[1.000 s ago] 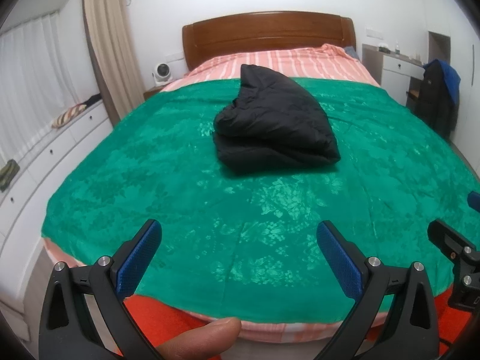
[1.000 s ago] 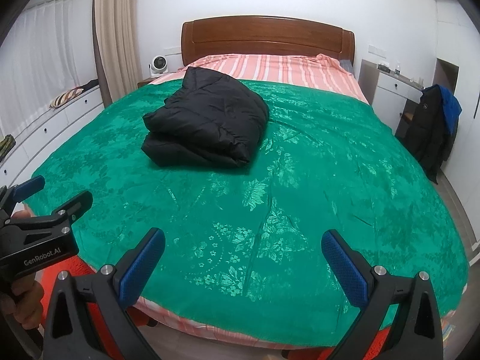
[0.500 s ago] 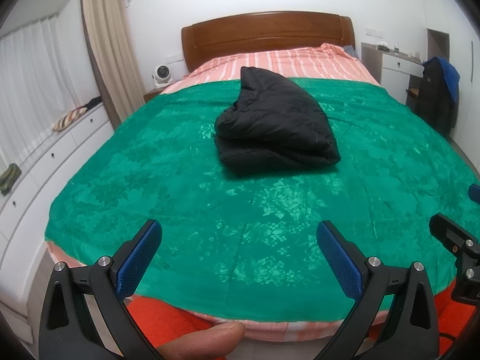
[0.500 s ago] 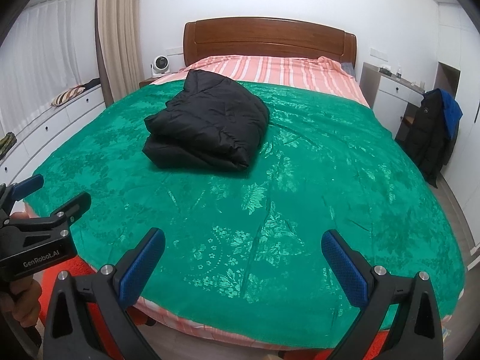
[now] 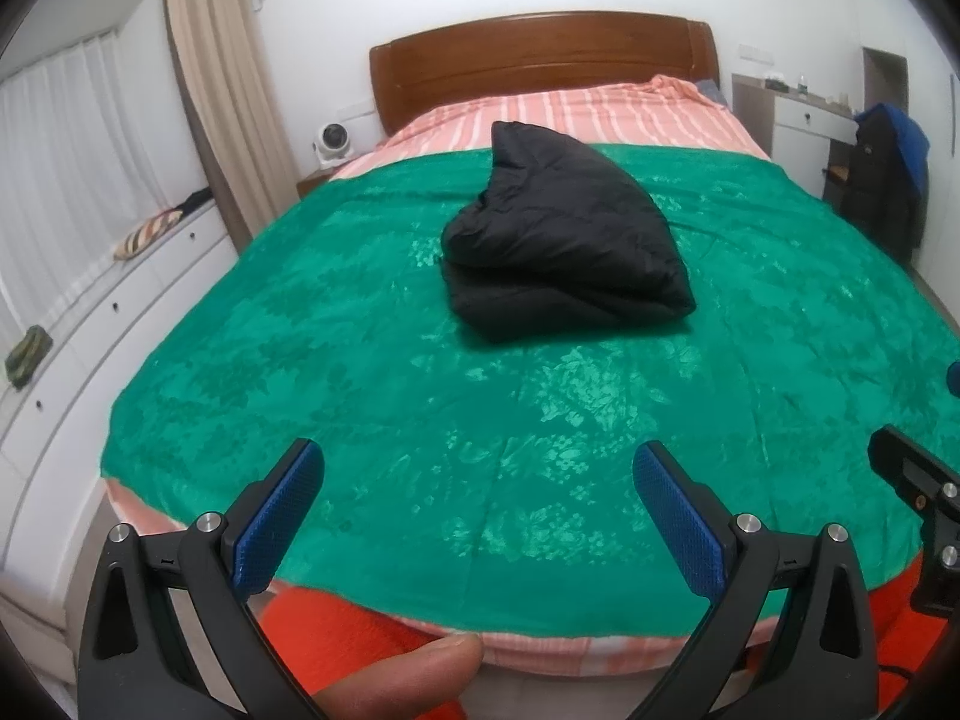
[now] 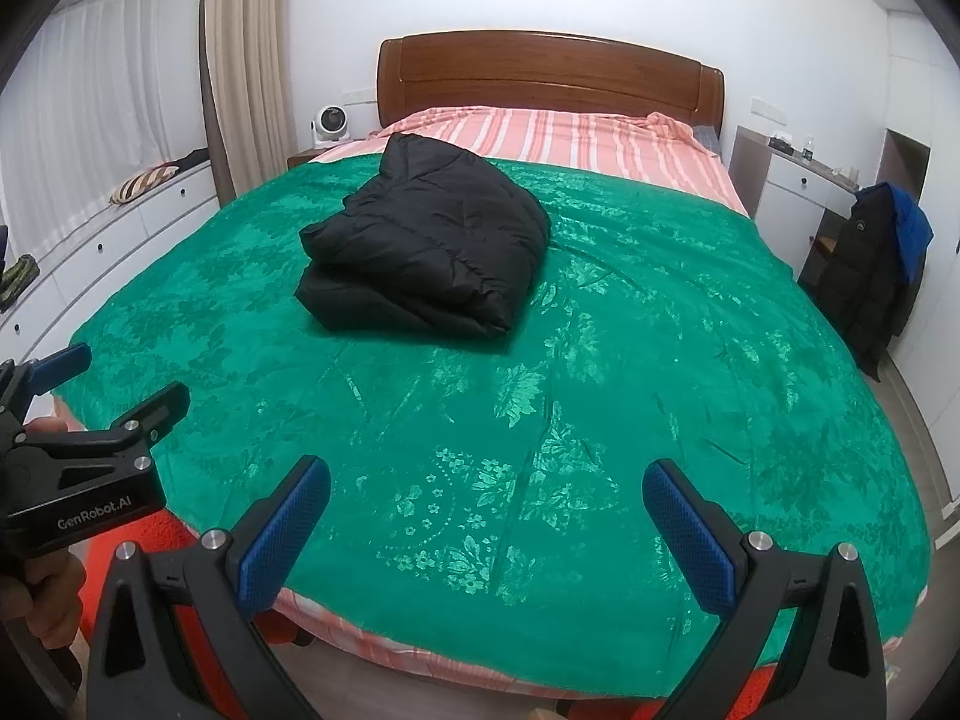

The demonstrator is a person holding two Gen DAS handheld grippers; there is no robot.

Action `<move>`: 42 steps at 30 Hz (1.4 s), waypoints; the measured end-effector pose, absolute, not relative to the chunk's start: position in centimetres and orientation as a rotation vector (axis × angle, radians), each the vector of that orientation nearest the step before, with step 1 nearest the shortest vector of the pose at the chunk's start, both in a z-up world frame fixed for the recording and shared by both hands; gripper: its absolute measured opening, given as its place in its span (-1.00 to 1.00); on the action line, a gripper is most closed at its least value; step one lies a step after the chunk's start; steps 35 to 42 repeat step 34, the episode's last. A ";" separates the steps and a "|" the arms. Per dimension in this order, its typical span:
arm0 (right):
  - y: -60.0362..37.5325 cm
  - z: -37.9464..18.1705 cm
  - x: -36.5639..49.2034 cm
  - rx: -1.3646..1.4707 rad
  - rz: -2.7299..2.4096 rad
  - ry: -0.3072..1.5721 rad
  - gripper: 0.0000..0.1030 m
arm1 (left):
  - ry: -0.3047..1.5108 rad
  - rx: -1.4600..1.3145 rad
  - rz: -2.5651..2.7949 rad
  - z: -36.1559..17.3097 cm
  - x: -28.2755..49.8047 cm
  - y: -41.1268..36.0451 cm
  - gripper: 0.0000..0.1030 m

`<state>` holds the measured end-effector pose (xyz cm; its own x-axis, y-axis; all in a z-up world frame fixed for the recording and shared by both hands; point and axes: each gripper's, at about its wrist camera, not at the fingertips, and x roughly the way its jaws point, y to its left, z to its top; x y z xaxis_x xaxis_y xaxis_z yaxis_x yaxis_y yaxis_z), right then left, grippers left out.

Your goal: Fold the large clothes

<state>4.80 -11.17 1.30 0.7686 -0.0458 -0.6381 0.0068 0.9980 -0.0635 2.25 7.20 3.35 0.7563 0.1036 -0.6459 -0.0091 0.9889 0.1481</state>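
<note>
"GenRobot.AI" on left tongs (white lettering)

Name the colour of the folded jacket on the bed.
Black; the jacket lies on the green cover, clearest in the right wrist view.

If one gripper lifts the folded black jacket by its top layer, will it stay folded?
Probably not: the black jacket looks puffy and quilted, folded in loose layers, so it would likely flop open. Its shell looks smooth, perhaps slippery. It seems light for its bulk.
</note>
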 end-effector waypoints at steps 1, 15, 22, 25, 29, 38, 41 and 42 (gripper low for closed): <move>-11.1 1.3 4.8 -0.061 -0.028 0.694 0.99 | 0.711 0.138 0.061 3.4 2.2 7.2 0.99; -9.8 0.8 5.5 -0.095 -0.012 0.710 0.99 | 0.740 0.100 0.042 3.0 2.5 7.7 0.99; -9.5 1.0 5.4 -0.104 -0.009 0.700 0.99 | 0.749 0.086 0.033 3.0 2.6 7.8 0.99; -9.6 0.9 5.5 -0.106 -0.013 0.704 0.99 | 0.754 0.078 0.034 3.0 2.8 8.0 0.99; -9.7 0.6 5.4 -0.098 -0.015 0.711 0.99 | 0.747 0.057 0.034 2.8 2.7 8.3 1.00; -9.9 0.5 5.4 -0.092 -0.017 0.713 0.99 | 0.742 0.060 0.050 2.7 2.7 8.3 0.99; -9.9 0.5 5.4 -0.092 -0.017 0.713 0.99 | 0.742 0.060 0.050 2.7 2.7 8.3 0.99; -9.9 0.5 5.4 -0.092 -0.017 0.713 0.99 | 0.742 0.060 0.050 2.7 2.7 8.3 0.99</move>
